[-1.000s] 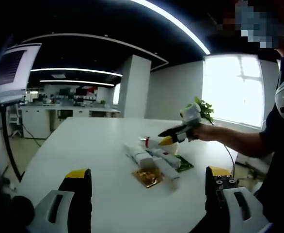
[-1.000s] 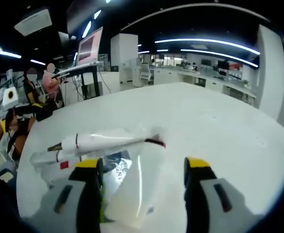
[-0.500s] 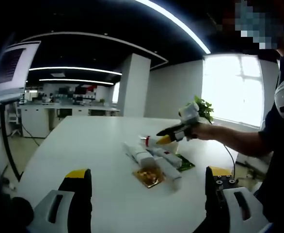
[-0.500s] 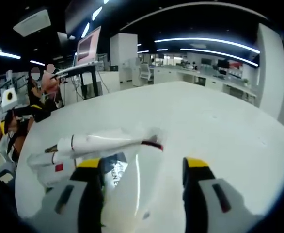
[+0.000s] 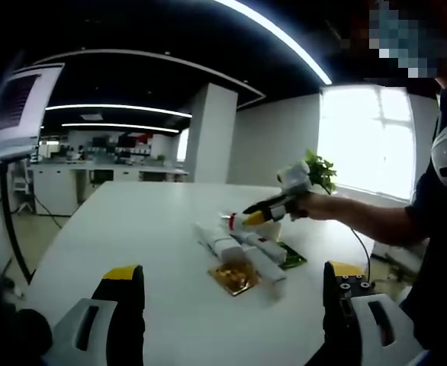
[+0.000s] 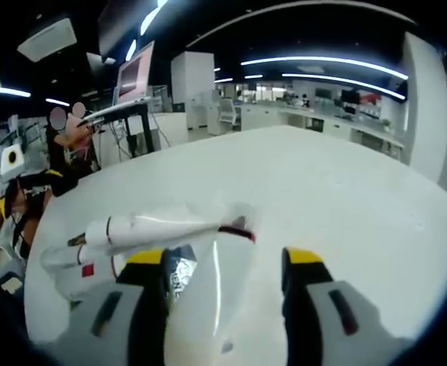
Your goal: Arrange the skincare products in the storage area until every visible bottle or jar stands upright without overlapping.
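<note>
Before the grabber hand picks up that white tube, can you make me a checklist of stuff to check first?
1. White tube sits between the right gripper's jaws: ok.
2. Jaws pressed onto the tube: cannot tell, gaps are hidden by the tube's sides.
3. Tube is free of its neighbours: not ok, its far end lies against the long white tube.
4. Products standing upright: not ok, the pile of tubes lies flat on the white table.
5. Left gripper out of the way: ok, open and back from the pile.
6. Room on the table to stand things up: ok, bare surface beyond the pile.
</note>
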A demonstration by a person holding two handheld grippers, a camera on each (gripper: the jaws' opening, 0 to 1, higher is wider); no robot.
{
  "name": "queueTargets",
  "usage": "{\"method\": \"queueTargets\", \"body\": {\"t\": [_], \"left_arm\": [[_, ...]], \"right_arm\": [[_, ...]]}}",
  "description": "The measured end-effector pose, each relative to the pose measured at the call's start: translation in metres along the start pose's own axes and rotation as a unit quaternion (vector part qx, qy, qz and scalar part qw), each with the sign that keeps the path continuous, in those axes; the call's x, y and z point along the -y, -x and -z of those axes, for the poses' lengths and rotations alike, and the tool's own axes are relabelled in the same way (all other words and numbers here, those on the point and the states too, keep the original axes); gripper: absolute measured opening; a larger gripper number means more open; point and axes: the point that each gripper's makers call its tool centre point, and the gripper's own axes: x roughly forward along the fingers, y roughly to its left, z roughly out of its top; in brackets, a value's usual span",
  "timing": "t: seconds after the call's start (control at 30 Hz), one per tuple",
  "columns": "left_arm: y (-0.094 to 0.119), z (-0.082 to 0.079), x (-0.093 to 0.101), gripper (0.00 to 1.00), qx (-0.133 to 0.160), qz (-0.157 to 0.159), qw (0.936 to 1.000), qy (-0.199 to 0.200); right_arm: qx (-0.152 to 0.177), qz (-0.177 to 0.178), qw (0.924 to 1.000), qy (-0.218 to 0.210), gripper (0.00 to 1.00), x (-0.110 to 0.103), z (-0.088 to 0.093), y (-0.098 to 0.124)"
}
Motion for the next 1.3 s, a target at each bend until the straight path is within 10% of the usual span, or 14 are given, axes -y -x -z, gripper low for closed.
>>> {"method": "queueTargets", "body": {"t": [1.3], "left_arm": [[0.004, 0.007, -0.008, 1.00, 0.000, -0.008, 0.9999, 0.008]], "right_arm": [[0.002, -0.028, 0.9996, -0.009, 0.45, -0.007, -0.012, -0.026]]}}
